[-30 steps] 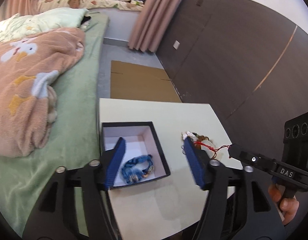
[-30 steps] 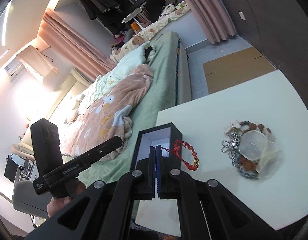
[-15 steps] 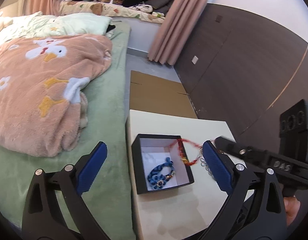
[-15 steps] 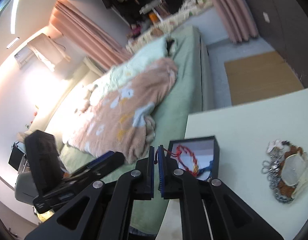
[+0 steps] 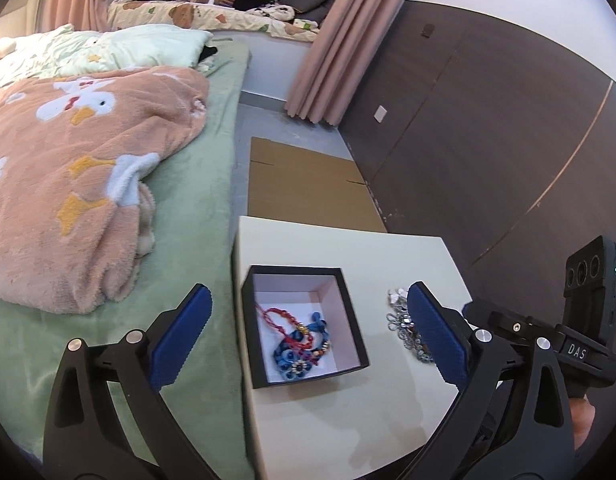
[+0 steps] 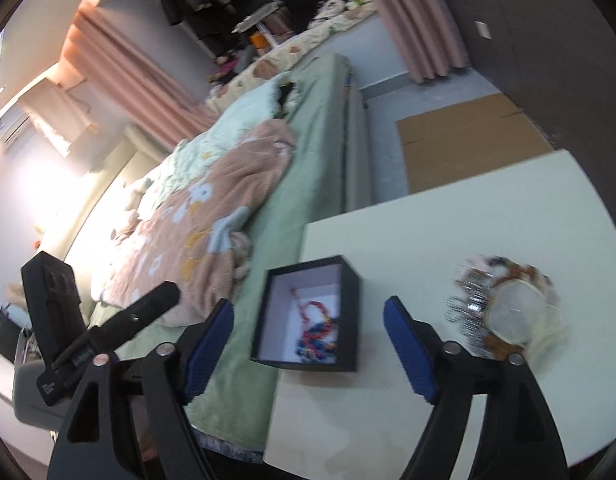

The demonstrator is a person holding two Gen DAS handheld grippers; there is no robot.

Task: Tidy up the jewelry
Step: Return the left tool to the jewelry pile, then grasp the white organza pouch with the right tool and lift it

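Left wrist view looks down past the left gripper (image 5: 308,338), whose blue-padded fingers (image 5: 180,334) stand wide apart with nothing between them, held above the near edge of a pale table (image 5: 348,420) that sits against a green bed (image 5: 204,208). At the right of this view the right gripper (image 5: 520,330) shows as a black body marked DAS, with part of the person's hand (image 5: 584,420) beneath it. From the right wrist view the right gripper (image 6: 308,346) is likewise spread open and empty, hanging above the table's front edge, with the left gripper's black handle off to its left over the bed. Between the two sets of fingers sits a black box (image 5: 350,320) with a white interior, open at the top, near the table's bed-side edge. Inside it lie a red bracelet (image 5: 284,322) and a blue bracelet (image 5: 298,358), the red one draped partly over the blue. Well to the box's right on the tabletop rests a heap of jewelry (image 6: 504,310): silver chain links, brown beads and a pale translucent piece, blurred in this view.
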